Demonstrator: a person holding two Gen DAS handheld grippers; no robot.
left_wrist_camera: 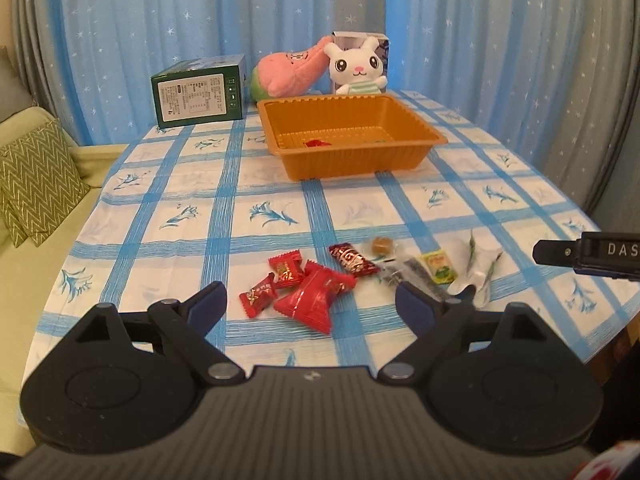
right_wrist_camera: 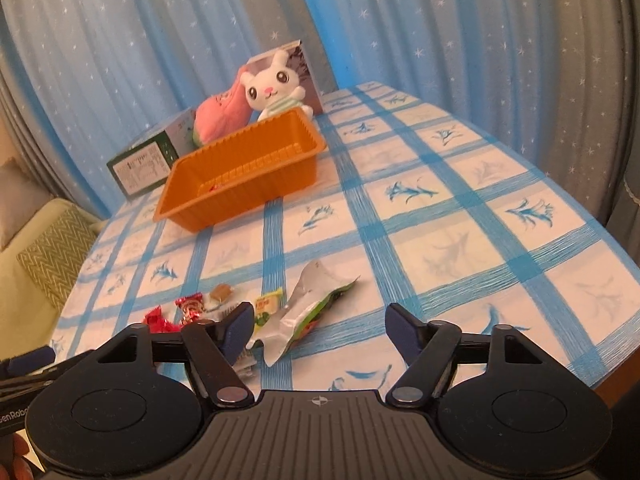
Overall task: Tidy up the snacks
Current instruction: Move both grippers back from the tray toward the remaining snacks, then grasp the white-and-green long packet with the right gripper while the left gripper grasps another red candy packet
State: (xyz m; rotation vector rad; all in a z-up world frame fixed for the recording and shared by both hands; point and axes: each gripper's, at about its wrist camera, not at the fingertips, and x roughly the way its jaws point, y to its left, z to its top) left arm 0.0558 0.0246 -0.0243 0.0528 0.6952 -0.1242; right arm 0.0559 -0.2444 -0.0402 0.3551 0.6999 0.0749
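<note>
Several red-wrapped candies lie in a cluster on the checked tablecloth, just ahead of my left gripper, which stands open above them. To their right lie a dark red bar, a brown candy, a yellow-green sachet and a silver packet. My right gripper is open over the silver-green packet, whose edge lies close to the left finger; the pads do not press on it. The orange tray stands farther back with one red candy inside.
Behind the tray stand a green box, a pink plush and a white rabbit plush before a blue curtain. A sofa with a green cushion is left of the table. The table's rounded edge runs close on the right.
</note>
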